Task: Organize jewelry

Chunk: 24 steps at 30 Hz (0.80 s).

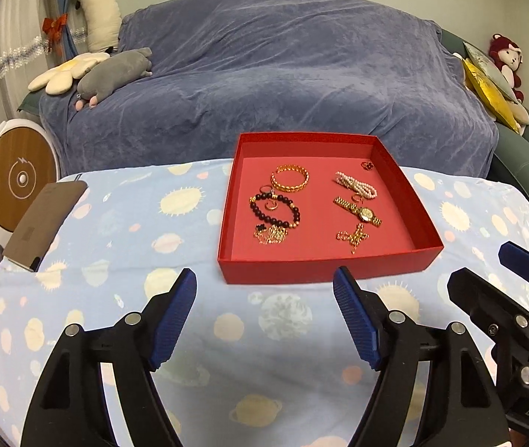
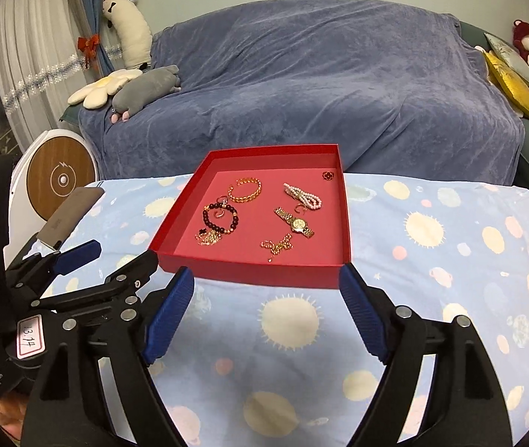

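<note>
A shallow red box sits on the planet-print cloth. Inside lie a gold bangle, a pearl bracelet, a gold watch, a dark bead bracelet, two gold chains, small rings and a red flower piece. My left gripper is open just short of the box's near wall, holding nothing. Beside it on the right, my right gripper is open too, with nothing between its fingers.
A brown flat case lies at the cloth's left edge. A round white device with a wooden face stands left of the table. Behind the table is a sofa under a blue cover with plush toys and cushions.
</note>
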Each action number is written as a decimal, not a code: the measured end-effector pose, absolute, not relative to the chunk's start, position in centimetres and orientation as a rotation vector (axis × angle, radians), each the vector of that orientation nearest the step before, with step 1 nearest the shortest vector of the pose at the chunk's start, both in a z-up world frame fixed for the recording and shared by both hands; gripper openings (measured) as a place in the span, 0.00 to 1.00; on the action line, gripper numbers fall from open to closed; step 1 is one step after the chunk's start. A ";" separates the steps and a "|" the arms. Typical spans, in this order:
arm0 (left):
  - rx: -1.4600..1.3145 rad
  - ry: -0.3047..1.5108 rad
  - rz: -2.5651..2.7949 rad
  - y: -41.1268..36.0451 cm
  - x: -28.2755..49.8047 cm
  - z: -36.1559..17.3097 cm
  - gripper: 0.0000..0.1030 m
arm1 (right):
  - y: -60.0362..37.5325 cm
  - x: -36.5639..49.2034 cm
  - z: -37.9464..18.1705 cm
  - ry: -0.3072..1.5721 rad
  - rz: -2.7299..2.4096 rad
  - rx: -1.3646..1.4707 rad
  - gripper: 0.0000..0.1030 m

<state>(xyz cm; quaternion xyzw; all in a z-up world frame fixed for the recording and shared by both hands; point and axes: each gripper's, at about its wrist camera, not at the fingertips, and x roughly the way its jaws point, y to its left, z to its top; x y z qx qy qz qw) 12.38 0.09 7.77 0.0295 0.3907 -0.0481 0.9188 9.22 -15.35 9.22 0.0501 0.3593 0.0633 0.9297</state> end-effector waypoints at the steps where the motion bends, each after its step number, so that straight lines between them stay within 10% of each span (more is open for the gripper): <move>1: 0.058 0.801 -0.091 0.1 12.0 7.7 0.71 | -15.3 8.8 9.1 0.737 0.132 0.095 0.75; 24: 0.071 0.810 -0.093 0.1 11.2 4.8 0.82 | -16.4 8.8 5.4 0.788 0.081 0.092 0.87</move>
